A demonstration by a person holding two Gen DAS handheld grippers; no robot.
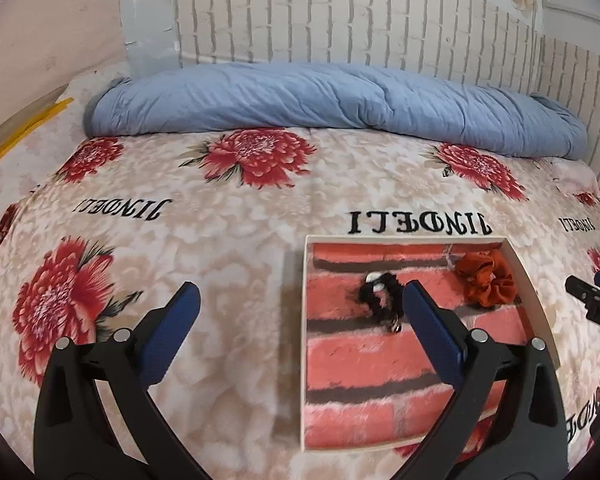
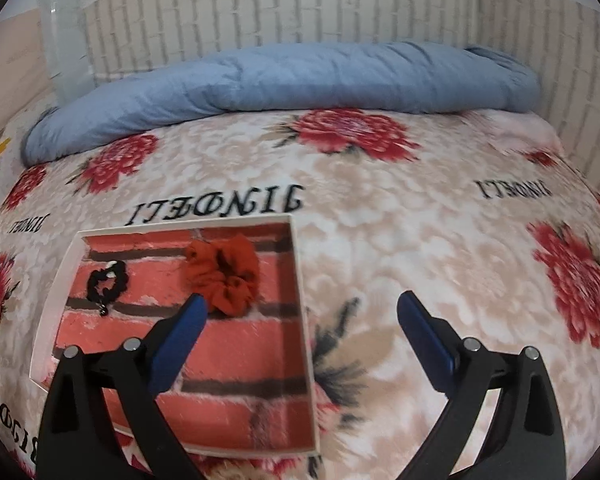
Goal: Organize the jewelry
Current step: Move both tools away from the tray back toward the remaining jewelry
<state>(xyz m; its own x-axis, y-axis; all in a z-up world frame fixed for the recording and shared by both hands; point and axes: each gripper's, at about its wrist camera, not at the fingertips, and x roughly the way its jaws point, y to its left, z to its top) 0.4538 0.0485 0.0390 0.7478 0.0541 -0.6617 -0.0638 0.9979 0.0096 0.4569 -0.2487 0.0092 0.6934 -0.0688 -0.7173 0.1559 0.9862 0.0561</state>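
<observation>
While both grippers (image 1: 300, 300) (image 2: 300, 312) hover spread, the tray (image 2: 296, 280) holds a black bracelet (image 2: 108, 284) and an orange scrunchie (image 2: 224, 276).

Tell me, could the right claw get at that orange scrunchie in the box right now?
Probably yes. The right claw is open and empty, the orange scrunchie lies uncovered in the open-topped box, just off its left fingertip. Nothing lies between; the black hair tie sits clear.

Fuzzy cloth bedspread (image 1: 220, 240), crinkled orange fabric scrunchie (image 2: 224, 274), matt plastic claw (image 2: 300, 312)
</observation>
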